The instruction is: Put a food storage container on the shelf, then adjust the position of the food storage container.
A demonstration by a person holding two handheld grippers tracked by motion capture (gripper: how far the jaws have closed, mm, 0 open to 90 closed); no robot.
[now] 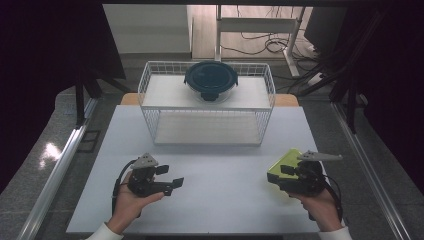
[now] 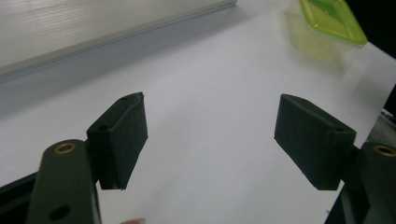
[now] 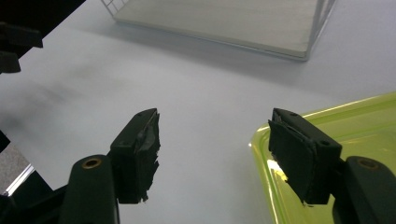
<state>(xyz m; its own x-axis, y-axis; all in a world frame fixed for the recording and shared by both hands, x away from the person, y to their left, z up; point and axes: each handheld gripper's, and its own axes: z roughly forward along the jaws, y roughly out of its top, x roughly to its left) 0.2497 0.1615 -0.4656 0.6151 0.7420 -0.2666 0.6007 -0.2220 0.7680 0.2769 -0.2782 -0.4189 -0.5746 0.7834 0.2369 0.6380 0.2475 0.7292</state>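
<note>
A white table point(image 1: 210, 195) spreads out from the near edge, and at its far side stands a white wire rack point(image 1: 206, 102) with two shelves, a round dark-lidded glass container point(image 1: 211, 80) sitting on the upper one. Near the right edge of the table lies a yellow-green lidded container point(image 1: 282, 167). The right gripper point(image 1: 295, 172), held in a hand that comes in from the near right, hovers over this container with its jaws spread wide, one jaw above the green lid point(image 3: 355, 140) and the other over bare table. The left gripper point(image 1: 167, 179), held low at the near left and pointing right, has its jaws equally spread on nothing, well apart from the container.
</note>
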